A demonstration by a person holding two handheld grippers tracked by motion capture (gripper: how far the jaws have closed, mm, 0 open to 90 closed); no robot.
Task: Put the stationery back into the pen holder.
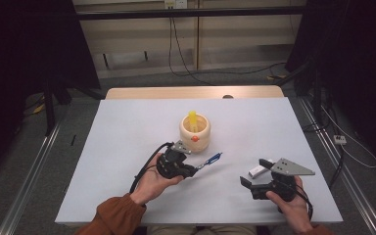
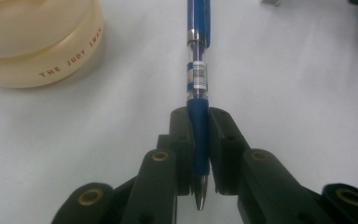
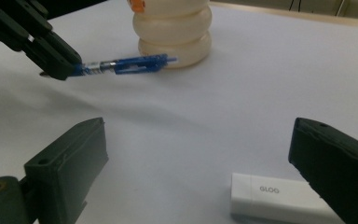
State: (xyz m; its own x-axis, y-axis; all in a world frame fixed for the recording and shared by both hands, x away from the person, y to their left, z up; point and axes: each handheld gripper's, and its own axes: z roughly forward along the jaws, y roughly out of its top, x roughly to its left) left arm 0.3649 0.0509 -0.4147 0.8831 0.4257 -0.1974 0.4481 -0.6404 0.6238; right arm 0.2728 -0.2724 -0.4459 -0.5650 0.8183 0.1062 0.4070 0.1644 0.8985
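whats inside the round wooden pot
A yellow stick stands upright in the pot, its top rising above the rim. Its lower part and the pot's bottom are hidden by the wall.

The table (image 1: 127, 147) has a flat, pale grey-white top with a strip of light wood along its far edge. A cream, ring-shaped wooden holder (image 1: 195, 132) with an orange dot on its near side stands just beyond the middle of the top, and a yellow stick (image 1: 192, 118) rises upright out of it. To the near right of the holder, well apart from it, a small white oblong glue stick (image 1: 257, 171) lies flat on the surface.
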